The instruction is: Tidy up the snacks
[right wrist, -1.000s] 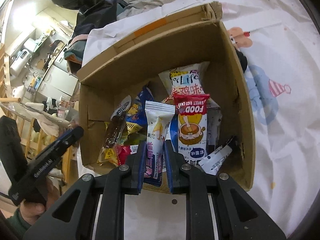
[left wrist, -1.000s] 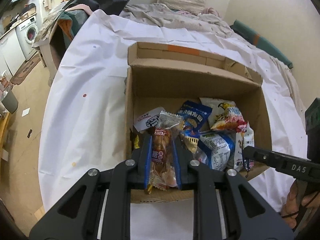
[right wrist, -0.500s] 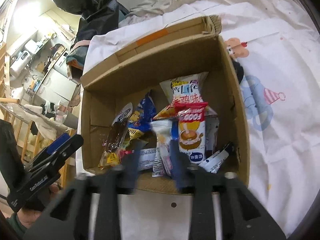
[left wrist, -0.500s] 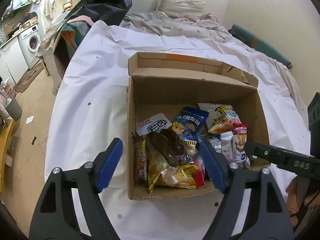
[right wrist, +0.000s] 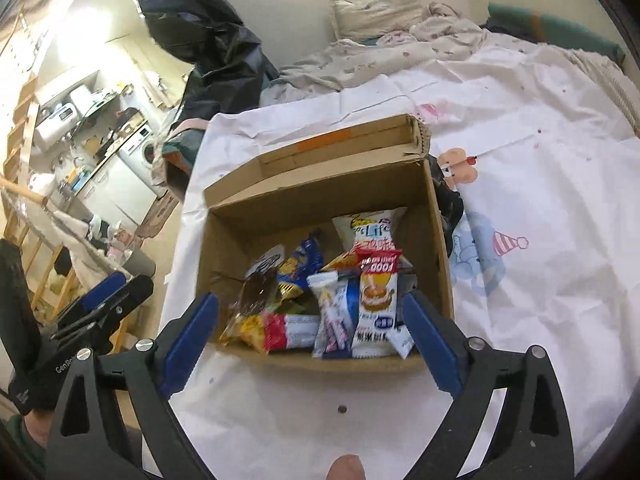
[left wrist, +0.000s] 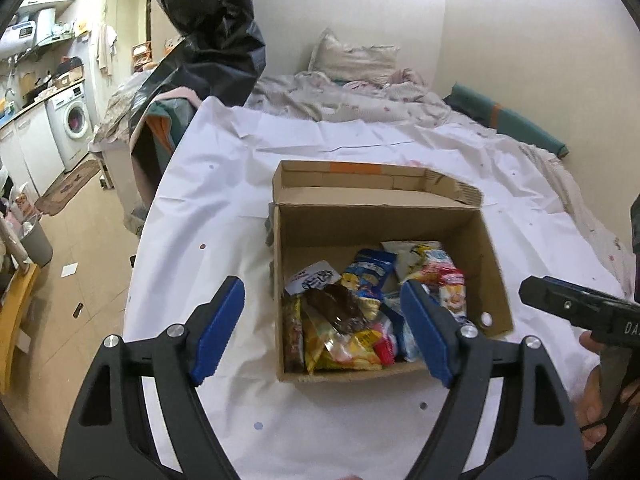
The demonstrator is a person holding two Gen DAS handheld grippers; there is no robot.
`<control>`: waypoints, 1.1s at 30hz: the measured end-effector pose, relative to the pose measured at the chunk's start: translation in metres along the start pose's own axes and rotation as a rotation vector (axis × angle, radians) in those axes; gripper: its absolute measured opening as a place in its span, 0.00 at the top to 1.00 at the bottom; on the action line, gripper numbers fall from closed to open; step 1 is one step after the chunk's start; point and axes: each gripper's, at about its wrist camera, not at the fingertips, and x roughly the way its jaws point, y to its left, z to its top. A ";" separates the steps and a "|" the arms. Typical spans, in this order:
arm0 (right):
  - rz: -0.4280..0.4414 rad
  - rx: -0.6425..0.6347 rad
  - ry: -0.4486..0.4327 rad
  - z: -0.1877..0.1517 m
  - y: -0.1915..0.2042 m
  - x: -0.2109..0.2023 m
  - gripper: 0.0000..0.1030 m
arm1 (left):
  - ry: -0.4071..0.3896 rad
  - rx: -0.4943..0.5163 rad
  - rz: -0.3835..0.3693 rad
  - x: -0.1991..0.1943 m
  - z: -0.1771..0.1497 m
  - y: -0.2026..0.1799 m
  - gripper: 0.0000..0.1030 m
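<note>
The left gripper [left wrist: 322, 322] is spread wide with nothing between its blue pads, hanging above the near left part of the cardboard box [left wrist: 384, 216]; the right gripper [right wrist: 312, 338] is likewise wide apart and empty, over the box's near edge. The box sits open-topped on a white sheet [left wrist: 208, 208] covering the bed, its far flap standing up and its near wall low, so the top opening is free from above. The snack packets [left wrist: 360, 320] lie piled toward the near half of the box, leaving bare cardboard floor along the far wall. Around the box the sheet is open on the left, front and right. The left wrist view shows the sheet's left edge dropping to the floor, a washing machine [left wrist: 74, 118] well beyond, and the right gripper's black finger at the far right. The right wrist view alone shows the cartoon prints on the sheet, a dark object [right wrist: 450, 204] wedged just outside the box's right wall, and a red-topped packet [right wrist: 378, 304] standing upright against the near wall.
</note>
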 end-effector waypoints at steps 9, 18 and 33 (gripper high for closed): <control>-0.049 -0.049 -0.088 -0.034 0.016 -0.052 0.00 | -0.018 -0.018 -0.015 -0.045 -0.011 0.000 0.25; -0.112 -0.101 -0.173 -0.054 0.025 -0.051 0.00 | 0.022 -0.073 0.037 -0.050 -0.052 0.010 0.17; -0.142 -0.152 -0.166 -0.060 0.037 -0.029 0.00 | -0.038 -0.111 0.089 -0.041 -0.053 0.014 0.00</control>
